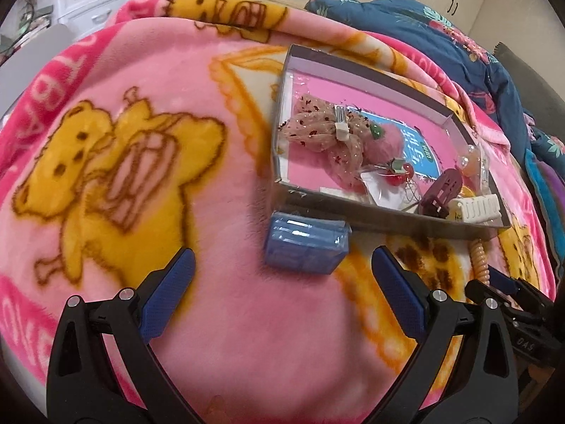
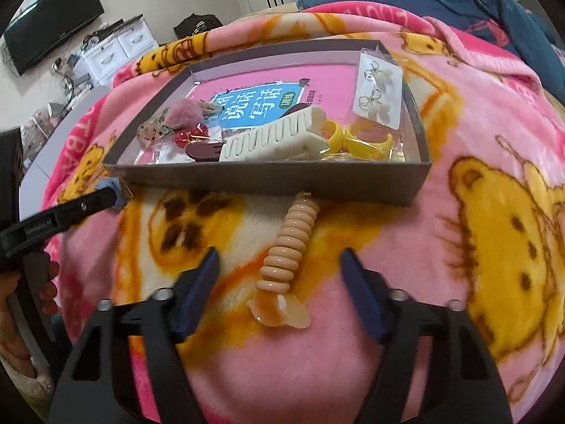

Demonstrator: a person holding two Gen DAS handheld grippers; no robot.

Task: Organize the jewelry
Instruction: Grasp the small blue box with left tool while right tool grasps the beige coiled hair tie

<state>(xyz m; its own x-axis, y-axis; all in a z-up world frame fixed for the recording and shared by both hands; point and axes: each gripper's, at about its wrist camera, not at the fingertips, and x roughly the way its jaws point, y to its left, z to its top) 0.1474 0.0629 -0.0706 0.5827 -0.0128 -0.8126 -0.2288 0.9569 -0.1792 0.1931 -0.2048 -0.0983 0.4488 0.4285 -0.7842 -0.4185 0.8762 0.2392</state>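
The right tongs (image 2: pixel 279 275) stand open over a peach coil hair tie (image 2: pixel 287 247) that lies on the pink bear blanket (image 2: pixel 459 106), just in front of the grey tray (image 2: pixel 268 180). The coil sits between the blue pads (image 2: pixel 206 275), but neither pad touches it. Its far end reaches the tray's front wall; its near end carries a glossy amber charm (image 2: pixel 279 309).

The left tongs (image 1: pixel 282 275) are open too and hold nothing; they point at a small blue plastic box (image 1: pixel 305 243) that rests on the blanket, touching or nearly touching the tray's near wall.

The step in hand looks like picking up the coil to put it in the tray with the other pieces. To do it well, the right tongs would best close across the coil's thicker middle rings rather than on the slippery charm, low enough to catch the rings without pinching up blanket pile — a springy coil may squirm out of a shallow pinch. It then needs lifting clear of the tray wall before it goes in.

Much is hard to read. The tray is crowded — a white comb clip (image 2: pixel 272 137), yellow pieces (image 2: pixel 367 145), red cherries (image 2: pixel 182 137), a card of earrings (image 2: pixel 379 88) — and they overlap, so free room is uncertain. What the blue box holds cannot be told. The left view is blurred, and it shows only one end of the coil.
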